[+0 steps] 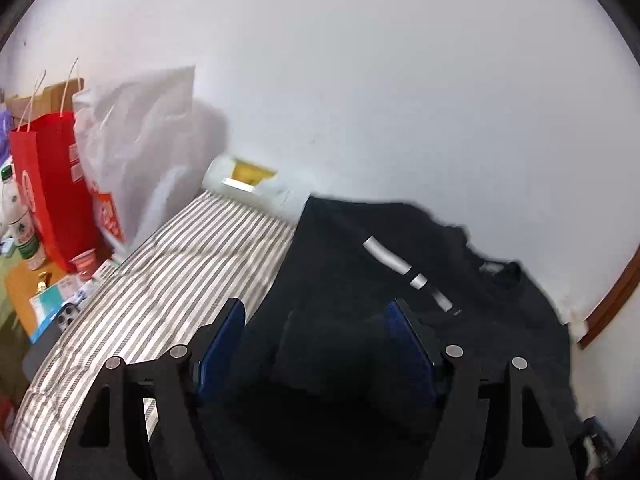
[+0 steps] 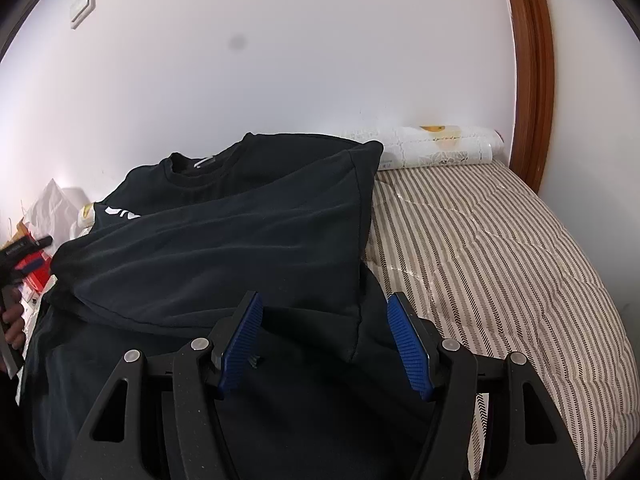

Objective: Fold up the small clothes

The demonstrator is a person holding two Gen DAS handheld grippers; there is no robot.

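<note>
one black t-shirt (image 2: pixel 224 232), two tools (image 1: pixel 316 320) (image 2: pixel 324 320)

Left gripper (image 1: pixel 316 312): jaws stand well apart, blue pads (image 1: pixel 224 344) facing each other, nothing pressed between them; angled downward. Right gripper (image 2: pixel 324 308): jaws likewise apart, ribbed blue pads (image 2: pixel 408 344) clear of contact, pitched downward. In the right wrist view a hand (image 2: pixel 14 320) shows at the left edge, wrapped round the left gripper's handle; its fingers partly hidden
</note>
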